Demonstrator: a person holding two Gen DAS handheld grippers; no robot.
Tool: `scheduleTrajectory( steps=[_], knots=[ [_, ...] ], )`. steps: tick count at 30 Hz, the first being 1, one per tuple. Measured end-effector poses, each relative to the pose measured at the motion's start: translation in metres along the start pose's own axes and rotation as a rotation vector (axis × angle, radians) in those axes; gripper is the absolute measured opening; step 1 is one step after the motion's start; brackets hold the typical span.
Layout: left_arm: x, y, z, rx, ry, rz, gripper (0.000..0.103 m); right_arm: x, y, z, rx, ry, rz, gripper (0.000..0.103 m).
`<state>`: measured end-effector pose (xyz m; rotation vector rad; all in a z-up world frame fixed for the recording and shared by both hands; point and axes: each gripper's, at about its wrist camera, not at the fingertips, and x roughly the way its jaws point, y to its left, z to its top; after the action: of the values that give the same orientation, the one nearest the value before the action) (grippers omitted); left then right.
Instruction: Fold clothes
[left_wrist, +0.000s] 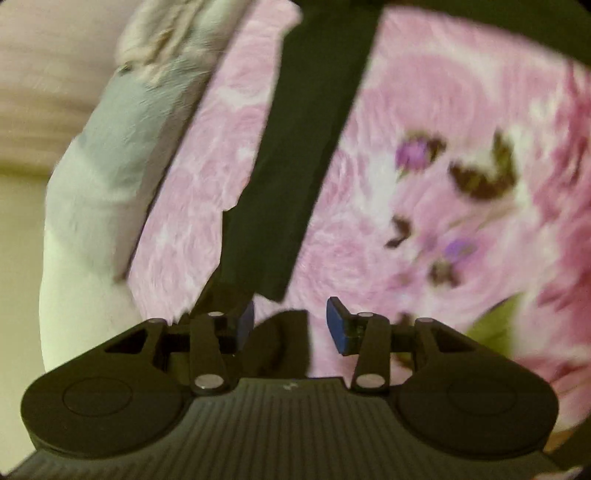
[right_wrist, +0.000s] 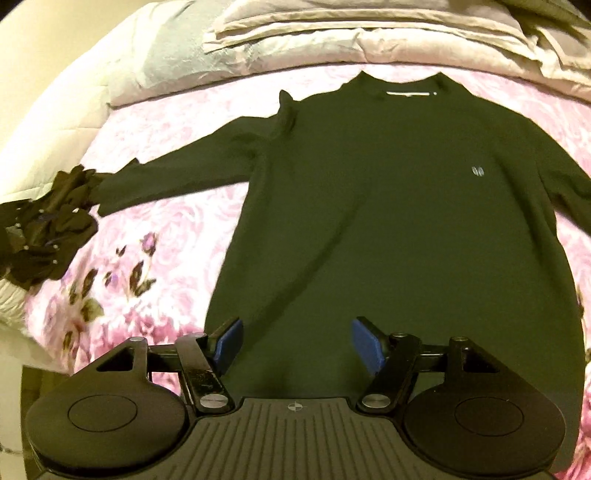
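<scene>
Right wrist view had the right gripper (right_wrist: 297, 341) hovering with its blue pads spread wide and nothing between them, poised over the bottom hem of a dark long-sleeved sweater (right_wrist: 388, 221). That sweater lay flat and face up on the bed (right_wrist: 155, 221), on a pink floral cover, with its hem toward the near edge and its neck toward the far edge, where a white label showed inside the collar and a small pale logo (right_wrist: 478, 170) sat on the chest. One sleeve (right_wrist: 177, 177) stretched straight out toward the left edge of the bed — its cuff ended just beside a crumpled dark garment (right_wrist: 48, 229) with small white dots, heaped at that edge. Beyond the collar, folded beige and pale grey bedding (right_wrist: 332, 33) was piled along the far edge.

Left wrist view was blurred. The left gripper (left_wrist: 290, 325) was also parted and empty, its pads either side of a gap above the floral cover. A long dark strip of cloth (left_wrist: 295, 147) — which part of the sweater, I could not tell — ran away from just ahead of the pads across the pink cover. Pale grey-white bedding (left_wrist: 110, 184) lay along the left side of it.
</scene>
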<state>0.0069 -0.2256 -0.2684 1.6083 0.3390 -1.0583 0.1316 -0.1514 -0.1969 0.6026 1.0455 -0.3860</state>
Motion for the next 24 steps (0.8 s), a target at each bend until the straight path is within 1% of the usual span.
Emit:
scheduleTrajectory(
  steps=[1,5,7,9,10,11,12,14,15,16,17,18,19,21,22,24],
  knots=[
    [0.018,0.001,-0.002,0.034,-0.001,0.001,0.033,0.007,0.003,0.002,0.015,0.005,-0.017,0.070],
    [0.084,0.007,-0.012,0.159,-0.025,0.008,0.033,0.027,0.021,0.014,0.029,0.030,-0.049,0.072],
    [0.107,0.008,-0.016,0.201,-0.035,-0.013,0.032,0.037,0.031,0.021,0.029,0.044,-0.060,0.072],
    [0.123,0.007,-0.020,0.251,-0.061,-0.029,0.031,0.046,0.041,0.027,0.028,0.057,-0.071,0.072],
    [0.126,0.006,-0.022,0.277,-0.081,-0.020,0.030,0.051,0.046,0.030,0.028,0.064,-0.076,0.072],
    [0.128,0.007,-0.024,0.288,-0.090,-0.016,0.026,0.056,0.051,0.034,0.028,0.071,-0.081,0.072],
    [0.128,0.010,-0.025,0.279,-0.085,-0.018,0.005,0.060,0.056,0.037,0.028,0.078,-0.087,0.072],
    [0.127,0.016,-0.029,0.261,-0.074,-0.023,0.005,0.070,0.065,0.044,0.028,0.091,-0.097,0.072],
    [0.124,0.021,-0.032,0.242,-0.061,-0.009,0.004,0.074,0.070,0.047,0.028,0.098,-0.103,0.072],
    [0.118,0.029,-0.038,0.212,-0.038,0.026,0.004,0.079,0.075,0.050,0.027,0.103,-0.108,0.072],
    [0.112,0.036,-0.044,0.182,-0.015,0.060,0.004,0.076,0.075,0.054,0.021,0.089,-0.112,0.072],
    [0.108,0.041,-0.050,0.161,0.011,0.081,0.004,0.074,0.075,0.058,0.015,0.075,-0.117,0.072],
    [0.104,0.042,-0.057,0.152,0.039,0.085,0.004,0.072,0.075,0.061,0.009,0.061,-0.121,0.072],
    [0.101,0.038,-0.064,0.148,0.069,0.062,0.005,0.069,0.072,0.065,0.016,0.047,-0.127,0.073],
    [0.100,0.033,-0.063,0.162,0.074,0.047,0.008,0.069,0.068,0.066,0.027,0.046,-0.129,0.074],
    [0.097,0.024,-0.062,0.180,0.087,0.023,0.010,0.065,0.059,0.065,0.043,0.052,-0.129,0.074]
  ],
)
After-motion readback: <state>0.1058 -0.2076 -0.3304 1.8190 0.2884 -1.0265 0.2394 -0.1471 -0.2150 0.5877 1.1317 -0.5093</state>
